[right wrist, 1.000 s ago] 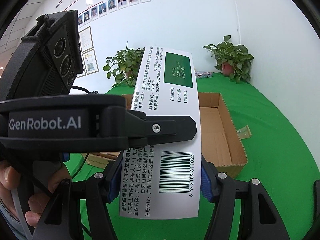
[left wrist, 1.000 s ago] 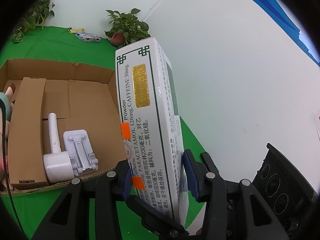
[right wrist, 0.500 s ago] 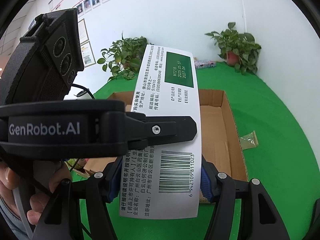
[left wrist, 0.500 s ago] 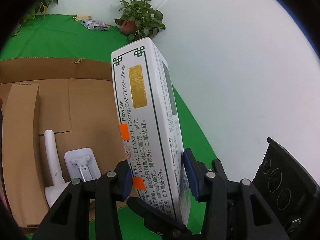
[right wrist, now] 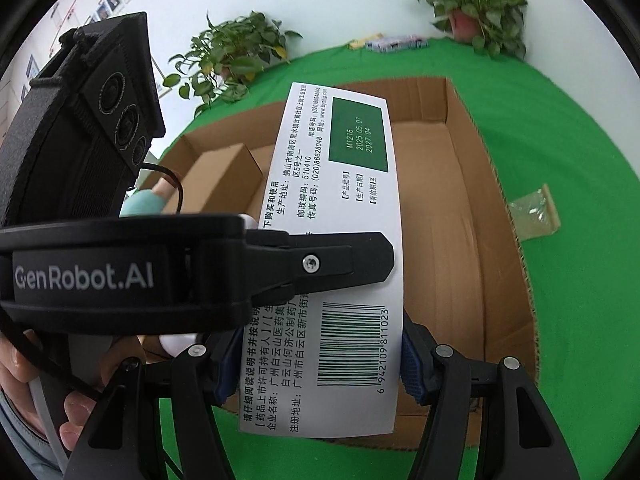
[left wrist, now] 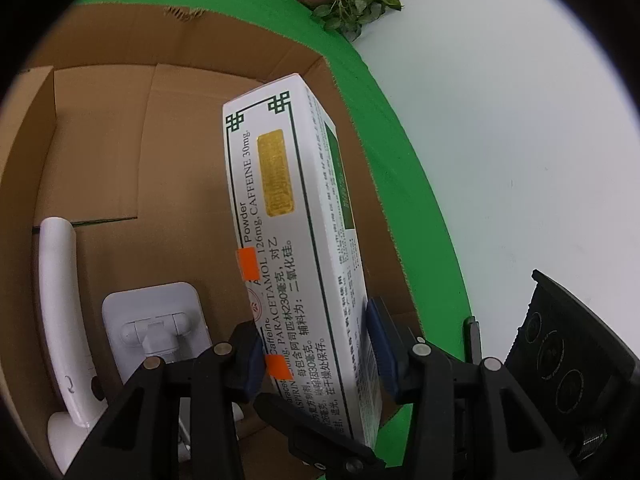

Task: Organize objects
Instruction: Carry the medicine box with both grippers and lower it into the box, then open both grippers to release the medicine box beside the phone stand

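Observation:
A long white medicine box (left wrist: 292,240) with green trim is held by both grippers over the open cardboard box (left wrist: 120,128). My left gripper (left wrist: 316,348) is shut on its narrow sides. My right gripper (right wrist: 320,364) is shut on its wider faces near the barcode end of the medicine box (right wrist: 336,208). The left gripper's finger (right wrist: 320,264) crosses the box in the right wrist view. The medicine box hangs above the right part of the cardboard box (right wrist: 472,208).
Inside the cardboard box lie a white handled device (left wrist: 60,308) and a white stand (left wrist: 156,328). A cardboard divider (right wrist: 224,184) and a teal soft toy (right wrist: 144,204) sit at its left. A small clear packet (right wrist: 534,212) lies on the green cloth. Potted plants (right wrist: 476,4) stand at the back.
Both grippers have carried the medicine box forward and down, from in front of the cardboard box to over its inside. The grips have not changed.

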